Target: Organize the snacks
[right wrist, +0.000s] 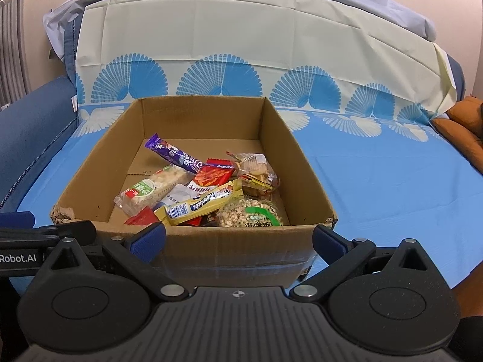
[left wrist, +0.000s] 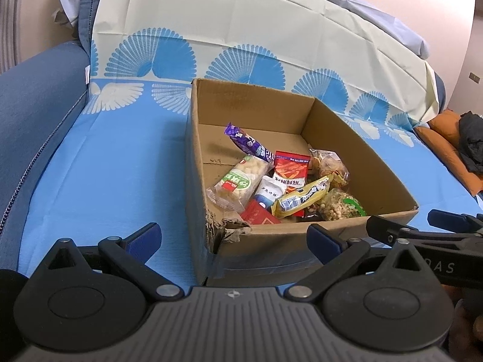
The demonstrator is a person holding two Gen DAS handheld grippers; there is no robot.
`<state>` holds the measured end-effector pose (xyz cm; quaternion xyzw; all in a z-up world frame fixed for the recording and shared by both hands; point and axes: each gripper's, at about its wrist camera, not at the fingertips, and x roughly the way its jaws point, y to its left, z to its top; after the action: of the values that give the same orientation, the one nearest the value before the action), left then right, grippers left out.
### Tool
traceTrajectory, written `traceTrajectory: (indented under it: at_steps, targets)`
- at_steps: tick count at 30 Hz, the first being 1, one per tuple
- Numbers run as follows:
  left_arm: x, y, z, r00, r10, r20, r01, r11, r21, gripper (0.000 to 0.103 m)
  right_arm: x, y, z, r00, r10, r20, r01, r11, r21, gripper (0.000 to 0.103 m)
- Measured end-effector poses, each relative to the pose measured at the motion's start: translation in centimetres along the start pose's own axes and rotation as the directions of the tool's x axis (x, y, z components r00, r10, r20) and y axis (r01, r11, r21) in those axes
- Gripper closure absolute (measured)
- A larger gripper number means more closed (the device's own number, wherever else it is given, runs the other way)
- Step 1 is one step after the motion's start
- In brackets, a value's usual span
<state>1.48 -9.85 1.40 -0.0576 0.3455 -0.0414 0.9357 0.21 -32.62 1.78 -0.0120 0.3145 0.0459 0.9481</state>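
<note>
Both wrist views face the box (left wrist: 362, 163) closely

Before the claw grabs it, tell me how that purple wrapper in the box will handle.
The purple wrapper is a long, thin foil pack, so probably light and stiff along its length only if there's a bar inside. Its glossy film looks slippery, and the crimped end may crumple under a pinch. It leans on other snacks in the box, so a push would likely slide it off.

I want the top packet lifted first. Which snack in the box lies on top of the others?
The yellow bar wrapper: it lies slantwise across the red packet and the puffed-grain bag, nothing covering it.
</note>
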Motion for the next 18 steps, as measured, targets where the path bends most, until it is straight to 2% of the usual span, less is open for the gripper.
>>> traceTrajectory:
  at_steps: [18]
  targets:
    - [0.31, 0.07, -0.06, 1.0, -0.001, -0.007, 0.001, 1.0, -0.003, 0.001, 0.42, 0.16, -0.05, 1.0, -0.002, -0.008, 0.002, 1.0, -0.006, 0.001]
